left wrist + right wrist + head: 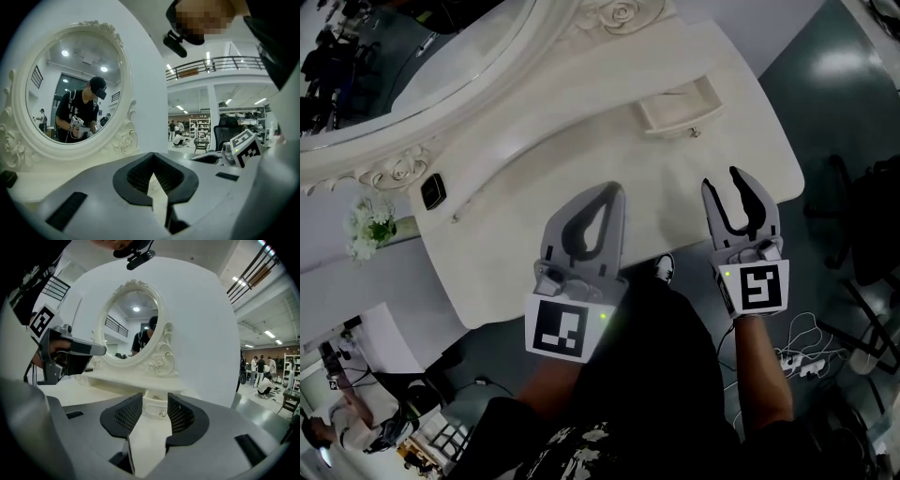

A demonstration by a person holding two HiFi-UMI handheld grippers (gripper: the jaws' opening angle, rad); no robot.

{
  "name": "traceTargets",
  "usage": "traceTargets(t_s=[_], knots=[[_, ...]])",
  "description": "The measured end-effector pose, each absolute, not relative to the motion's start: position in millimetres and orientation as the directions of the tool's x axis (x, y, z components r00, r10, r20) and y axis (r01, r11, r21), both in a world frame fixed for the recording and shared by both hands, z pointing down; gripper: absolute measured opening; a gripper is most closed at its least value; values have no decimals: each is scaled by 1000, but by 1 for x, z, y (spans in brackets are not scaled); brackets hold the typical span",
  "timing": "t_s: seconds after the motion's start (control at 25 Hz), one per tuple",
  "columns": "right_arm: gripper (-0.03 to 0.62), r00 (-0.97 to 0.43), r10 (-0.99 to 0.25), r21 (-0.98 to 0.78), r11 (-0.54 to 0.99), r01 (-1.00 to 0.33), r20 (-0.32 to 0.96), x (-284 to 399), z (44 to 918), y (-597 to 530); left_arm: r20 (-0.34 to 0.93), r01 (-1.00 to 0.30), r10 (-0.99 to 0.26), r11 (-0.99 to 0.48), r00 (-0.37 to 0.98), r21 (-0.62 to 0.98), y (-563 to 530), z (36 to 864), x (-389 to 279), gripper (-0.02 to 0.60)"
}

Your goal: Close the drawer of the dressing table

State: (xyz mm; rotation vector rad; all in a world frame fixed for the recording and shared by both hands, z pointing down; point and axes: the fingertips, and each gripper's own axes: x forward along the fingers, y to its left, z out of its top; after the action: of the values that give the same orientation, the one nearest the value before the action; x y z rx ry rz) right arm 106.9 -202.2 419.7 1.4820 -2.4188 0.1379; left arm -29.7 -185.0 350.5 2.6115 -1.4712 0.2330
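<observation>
Cream-white lacquer covers the dressing table (534,178), and its small drawer (680,106) stands pulled out from the raised ledge under the mirror (394,56), with the knob (695,132) facing the person.

Far to the drawer's left are a sprig of white flowers (367,228) and a small black object (433,191), both well out of the way. The left gripper (609,195) hangs below and left of the drawer with its tips together and nothing between them.

The right gripper (721,180) is almost straight below the drawer front. Its jaws are spread wide and empty, and its own view frames the knob between them, some way ahead. That makes it the nearer tool, I judge.

The drawer front runs crosswise to this gripper, and the drawer slides in away from the person. A straight push forward on the front face should therefore close it. Bare tabletop lies between the gripper and the drawer. The table's curved edge falls away just right of the drawer, so drifting that way would cost contact.
</observation>
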Motion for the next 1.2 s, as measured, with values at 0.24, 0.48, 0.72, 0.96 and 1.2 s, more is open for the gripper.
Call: traceTargets(t_s=[0.24,0.48,0.72,0.96,1.2], knots=[[153,-425,-840,46,465,-884,338,103,448,-220,228,-839,-812,-542,538,48,-194,370,-27,2],[153,-435,-819,52,486,-872,374,97,475,-244,253,-827,-793,-559,554,59,-206,384,-23,2],[153,-425,-806,48,484,-874,411,94,497,-261,284,-812,-767,-577,575,84,-214,399,-19,2],[152,-411,-792,32,475,-879,452,94,514,-273,314,-802,-746,-590,587,95,-225,415,-18,2],[95,-406,-785,32,474,-880,467,94,517,-279,328,-794,-731,-597,598,116,-231,424,-13,2]])
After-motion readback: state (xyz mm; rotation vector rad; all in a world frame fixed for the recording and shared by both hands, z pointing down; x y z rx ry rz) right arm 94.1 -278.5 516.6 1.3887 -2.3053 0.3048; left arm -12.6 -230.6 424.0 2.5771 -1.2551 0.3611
